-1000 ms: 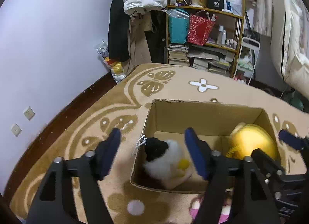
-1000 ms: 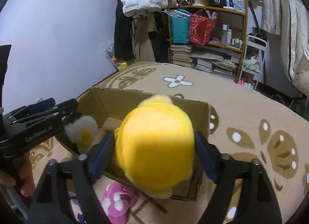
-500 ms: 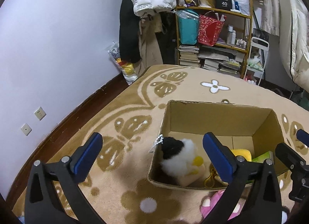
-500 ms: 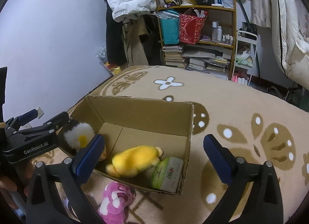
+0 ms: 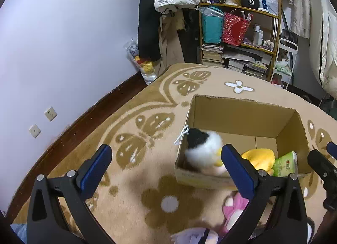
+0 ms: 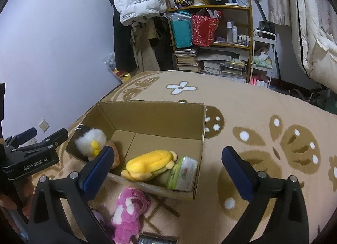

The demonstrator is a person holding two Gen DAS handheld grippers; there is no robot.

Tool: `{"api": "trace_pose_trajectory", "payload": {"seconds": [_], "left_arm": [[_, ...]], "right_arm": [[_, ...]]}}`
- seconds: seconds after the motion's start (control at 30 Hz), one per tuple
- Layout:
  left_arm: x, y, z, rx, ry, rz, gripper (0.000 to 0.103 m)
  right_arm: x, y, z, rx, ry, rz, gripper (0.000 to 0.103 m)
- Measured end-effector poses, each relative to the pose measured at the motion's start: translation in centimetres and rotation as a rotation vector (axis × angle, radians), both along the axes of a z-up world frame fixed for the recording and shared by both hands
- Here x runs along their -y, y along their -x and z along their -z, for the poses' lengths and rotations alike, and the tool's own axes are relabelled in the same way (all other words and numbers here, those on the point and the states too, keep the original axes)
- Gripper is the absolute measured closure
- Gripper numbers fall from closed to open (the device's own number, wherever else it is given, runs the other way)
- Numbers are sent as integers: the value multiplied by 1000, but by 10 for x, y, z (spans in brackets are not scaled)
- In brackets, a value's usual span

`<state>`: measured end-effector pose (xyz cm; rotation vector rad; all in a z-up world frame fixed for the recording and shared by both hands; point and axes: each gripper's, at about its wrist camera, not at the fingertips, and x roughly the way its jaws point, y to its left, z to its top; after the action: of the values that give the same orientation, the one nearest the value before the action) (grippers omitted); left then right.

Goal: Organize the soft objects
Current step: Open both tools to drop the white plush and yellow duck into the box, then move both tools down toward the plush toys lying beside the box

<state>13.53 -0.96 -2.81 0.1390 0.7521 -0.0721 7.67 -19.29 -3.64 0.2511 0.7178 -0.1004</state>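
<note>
Inside the cardboard box (image 6: 189, 117): yellow plush (image 6: 150, 165), black-and-white fluffy toy (image 6: 90, 141), green tissue pack (image 6: 183, 173); roughly half done by my reckoning; pink plush (image 6: 129, 208) on the rug just outside the box's near wall, still to go; left gripper (image 5: 166, 166) and right gripper (image 6: 166, 166) both empty, fingers spread wide.

Dim indoor light, fisheye warp, maybe motion-blurred

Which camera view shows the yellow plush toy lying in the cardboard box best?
The right wrist view: the yellow plush toy shows nearly whole on the cardboard box floor. In the left wrist view, the yellow plush toy is partly hidden behind a blue finger.
</note>
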Motion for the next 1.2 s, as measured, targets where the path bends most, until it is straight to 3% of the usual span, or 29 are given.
{"api": "trace_pose_trajectory", "payload": {"seconds": [0.2,0.37,0.53,0.83,1.2], "left_arm": [[-8,15,-7,5,12,-14,1],[-6,25,-4,-8,-69,-18,1],[-9,34,6,-48,-99,-56,1],[-33,39,23,-156,17,-130,1],[-25,35,60,-315,33,-120,1]], "right_arm": [[2,18,-5,11,-75,15,0],[1,33,-9,23,-121,28,0],[-3,43,-7,7,-144,33,0],[-11,48,6,-51,-135,43,0],[-24,35,38,-151,-175,4,3]]}}
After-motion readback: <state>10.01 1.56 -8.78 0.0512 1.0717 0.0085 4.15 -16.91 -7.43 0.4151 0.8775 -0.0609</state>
